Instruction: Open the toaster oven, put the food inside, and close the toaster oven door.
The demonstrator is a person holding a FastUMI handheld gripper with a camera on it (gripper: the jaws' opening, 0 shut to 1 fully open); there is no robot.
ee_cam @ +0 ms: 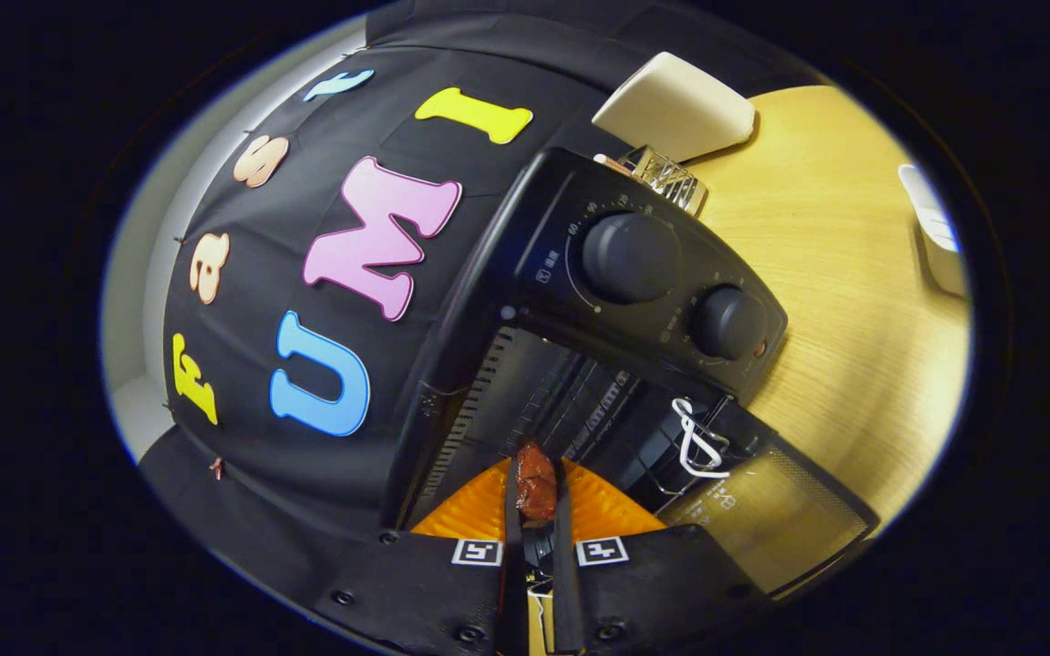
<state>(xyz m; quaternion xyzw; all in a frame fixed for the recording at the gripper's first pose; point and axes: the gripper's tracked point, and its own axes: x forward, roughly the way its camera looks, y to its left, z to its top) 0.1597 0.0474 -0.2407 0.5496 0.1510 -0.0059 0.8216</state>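
Fingers (539,492) stand nearly together at the near edge of the view, pinching a small reddish-brown piece of food (536,481) between them, one finger on each side of it. Each finger carries a square black-and-white marker (477,551) at its base; no readable writing shows on these.

Just under and beyond the food lies an orange ribbed tray (479,510), at the mouth of the toaster oven (525,364). Its door (766,510) hangs open and down beside the fingers, with a glass pane and a white wire handle (698,442) at its upper edge. The dark cavity with its ribbed walls opens right ahead of the fingers.

Farther on is the oven's control panel with two round black knobs (630,257); the small marks printed around them are too fine to read.

The oven stands on a light wood-grain worktop (835,273). Behind it on the worktop sit a metal wire rack (666,173) and a cream-coloured rounded object (675,105), and a white object (935,228) lies well apart at the far side. Black cloth forms the booth's wall (242,364) beyond the oven, with pale room wall past it.
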